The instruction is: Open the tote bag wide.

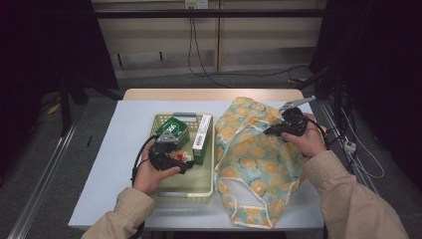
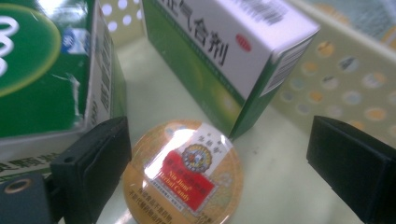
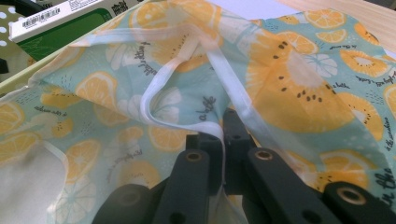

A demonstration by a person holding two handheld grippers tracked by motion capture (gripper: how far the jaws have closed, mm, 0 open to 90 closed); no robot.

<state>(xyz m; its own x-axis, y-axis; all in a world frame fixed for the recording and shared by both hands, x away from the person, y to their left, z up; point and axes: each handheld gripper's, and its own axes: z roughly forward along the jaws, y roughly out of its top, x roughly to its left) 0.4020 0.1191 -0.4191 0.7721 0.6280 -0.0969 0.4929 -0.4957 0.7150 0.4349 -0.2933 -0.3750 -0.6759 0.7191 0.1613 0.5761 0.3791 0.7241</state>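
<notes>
in the high view, the left gripper (image 1: 185, 164) hung low inside the pale basket (image 1: 183, 190) on the desk (image 1: 110, 164), its jaws spread around a small round candy tin (image 1: 183, 158) near the basket's middle. the right gripper (image 1: 267, 132) sat over the fruit-print cloth bag (image 1: 254, 164), which lay on the desk just beside the basket's right wall, and pinched the fabric near the bag's upper part. two boxes stood in the basket: a green box (image 1: 172, 131) toward its far left and a green-and-white box (image 1: 201, 139) with its long axis running away from the person. one tin, one basket and one bag could be counted.

in the left gripper view, the jaws stood wide apart. the left jaw's pad lay just beside the candy tin's (image 2: 183, 172) rim; whether it touched could not be told. the right jaw was well clear of it. the tin lay flat on the basket floor (image 2: 280, 186), label up. the green-and-white box (image 2: 224, 51) was just behind it, the green box (image 2: 46, 65) to the left.

in the right gripper view, the jaws were closed on a white hem (image 3: 187, 127) of the cloth bag (image 3: 299, 88), the fabric drawn up into the grip.
</notes>
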